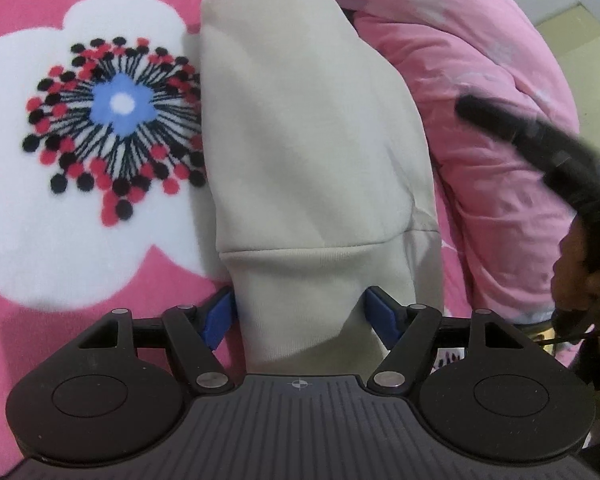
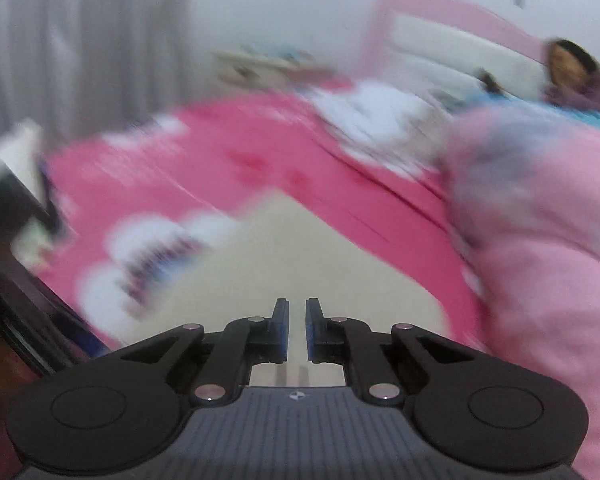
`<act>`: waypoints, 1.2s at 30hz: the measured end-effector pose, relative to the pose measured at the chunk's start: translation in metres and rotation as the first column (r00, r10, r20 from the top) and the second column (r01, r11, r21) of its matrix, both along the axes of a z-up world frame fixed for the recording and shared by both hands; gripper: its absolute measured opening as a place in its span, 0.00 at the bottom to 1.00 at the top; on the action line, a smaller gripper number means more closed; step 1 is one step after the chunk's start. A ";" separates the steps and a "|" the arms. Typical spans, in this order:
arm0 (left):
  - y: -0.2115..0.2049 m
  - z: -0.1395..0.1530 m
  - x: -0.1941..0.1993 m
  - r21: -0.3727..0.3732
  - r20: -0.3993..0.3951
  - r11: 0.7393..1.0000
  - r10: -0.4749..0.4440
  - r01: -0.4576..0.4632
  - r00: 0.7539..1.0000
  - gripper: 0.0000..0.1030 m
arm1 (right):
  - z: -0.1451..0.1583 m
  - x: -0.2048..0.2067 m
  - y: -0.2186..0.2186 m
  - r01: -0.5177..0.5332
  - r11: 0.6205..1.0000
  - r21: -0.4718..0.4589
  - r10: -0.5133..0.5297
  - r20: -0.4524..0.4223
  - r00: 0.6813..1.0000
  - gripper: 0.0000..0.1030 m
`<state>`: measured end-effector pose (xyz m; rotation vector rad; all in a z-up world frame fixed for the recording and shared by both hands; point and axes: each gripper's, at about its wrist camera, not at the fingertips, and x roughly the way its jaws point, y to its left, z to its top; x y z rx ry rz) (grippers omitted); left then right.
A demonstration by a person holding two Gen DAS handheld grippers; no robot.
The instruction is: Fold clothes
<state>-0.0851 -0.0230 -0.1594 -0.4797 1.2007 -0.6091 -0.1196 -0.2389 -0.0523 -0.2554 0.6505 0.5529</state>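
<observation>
A cream garment [image 1: 308, 140] lies folded lengthwise on the pink flowered blanket [image 1: 12, 12]. Its near, bunched end runs between the blue pads [image 1: 218, 320] of my left gripper [image 1: 300, 316], which is shut on the fabric from both sides. My right gripper [image 2: 298, 328] hovers above the same garment [image 2: 300, 248], its jaws shut to a thin slit with nothing in them. That whole view is smeared by motion. From the left wrist camera, the right gripper [image 1: 466, 106] shows as a dark blurred shape over the pink quilt, held by a hand [image 1: 576, 276].
A bunched pale pink quilt [image 1: 480, 100] lies right of the garment. A large white flower print [image 1: 80, 220] lies to its left. A person [image 2: 572, 68] lies by the pink headboard [image 2: 440, 12]. Grey curtains [image 2: 80, 40] hang at the far left. Floor [image 1: 580, 28] shows past the bed.
</observation>
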 end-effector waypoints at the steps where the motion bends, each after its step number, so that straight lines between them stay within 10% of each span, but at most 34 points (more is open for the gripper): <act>1: 0.001 -0.001 0.000 -0.005 -0.004 1.000 0.003 -0.003 1.000 0.69 | -0.002 0.007 0.009 -0.041 0.999 0.030 0.042 -0.018 0.999 0.09; 8: 0.007 -0.009 0.000 -0.040 -0.022 0.999 0.035 -0.035 0.999 0.69 | -0.086 0.045 0.024 -0.133 0.991 -0.031 0.128 -0.143 0.982 0.03; 17: 0.005 -0.007 -0.005 -0.038 0.010 0.999 0.021 -0.021 1.000 0.69 | -0.019 0.072 0.038 -0.090 0.995 0.039 0.092 -0.047 0.995 0.06; 24: 0.004 -0.006 -0.003 -0.041 0.008 0.999 0.018 -0.018 1.000 0.69 | -0.103 0.112 0.046 -0.030 0.973 -0.231 0.020 -0.042 0.999 0.02; 31: 0.006 -0.008 -0.005 -0.045 0.012 0.999 0.016 -0.016 1.000 0.69 | -0.033 0.133 0.049 0.024 0.999 -0.027 -0.026 -0.071 0.997 0.07; 36: 0.007 -0.008 -0.004 -0.048 0.012 0.999 0.025 -0.024 1.000 0.69 | -0.070 0.167 0.079 -0.033 0.997 -0.072 0.021 -0.153 0.988 0.00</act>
